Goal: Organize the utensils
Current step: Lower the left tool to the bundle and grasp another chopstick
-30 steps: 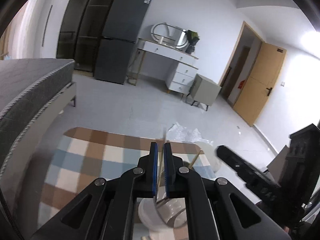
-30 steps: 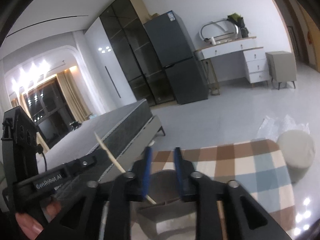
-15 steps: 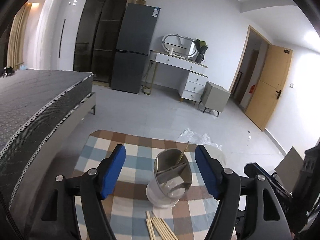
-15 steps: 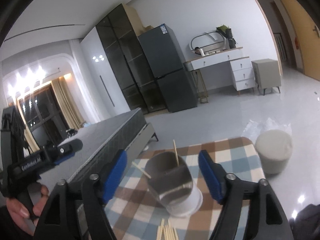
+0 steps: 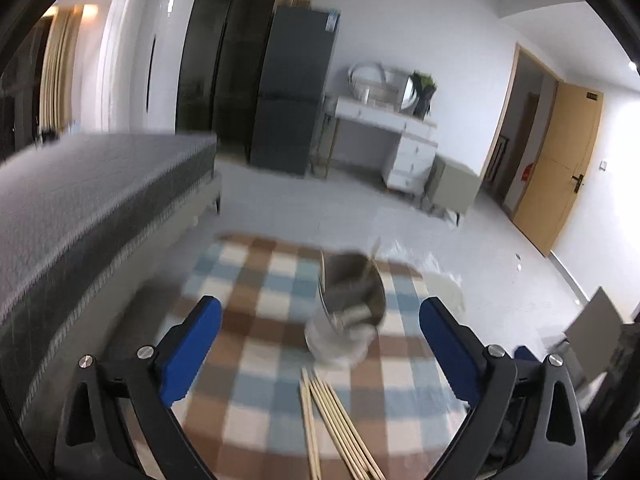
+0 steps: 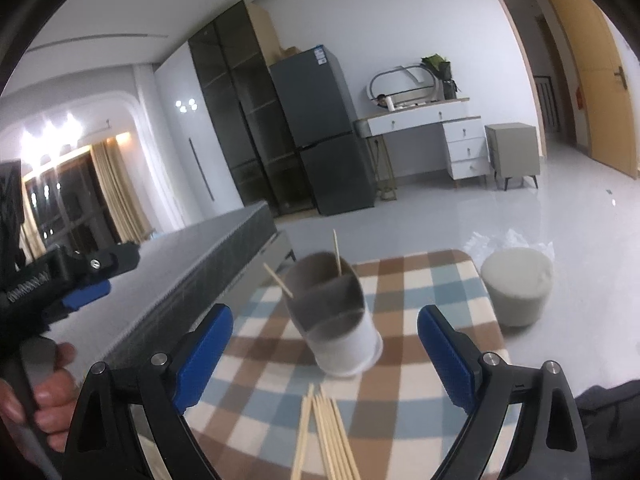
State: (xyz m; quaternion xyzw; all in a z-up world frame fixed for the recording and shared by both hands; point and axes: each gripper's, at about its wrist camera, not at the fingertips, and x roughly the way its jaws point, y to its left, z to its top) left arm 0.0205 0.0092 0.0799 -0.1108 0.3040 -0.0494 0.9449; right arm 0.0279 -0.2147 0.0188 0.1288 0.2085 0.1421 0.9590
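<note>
Left gripper (image 5: 320, 326) and right gripper (image 6: 325, 330) both spread wide, holding nothing. Divided utensil holder (image 6: 334, 320) stands on checked rug (image 6: 420, 360), two chopsticks (image 6: 337, 250) inside; loose chopstick bundle (image 6: 324, 436) at its 6 o'clock.

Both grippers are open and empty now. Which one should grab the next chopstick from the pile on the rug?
Right, marginally. The right gripper has the chopsticks centred between its open jaws in a sharp view. The left gripper sees them off-centre, and its view is motion-blurred.
</note>
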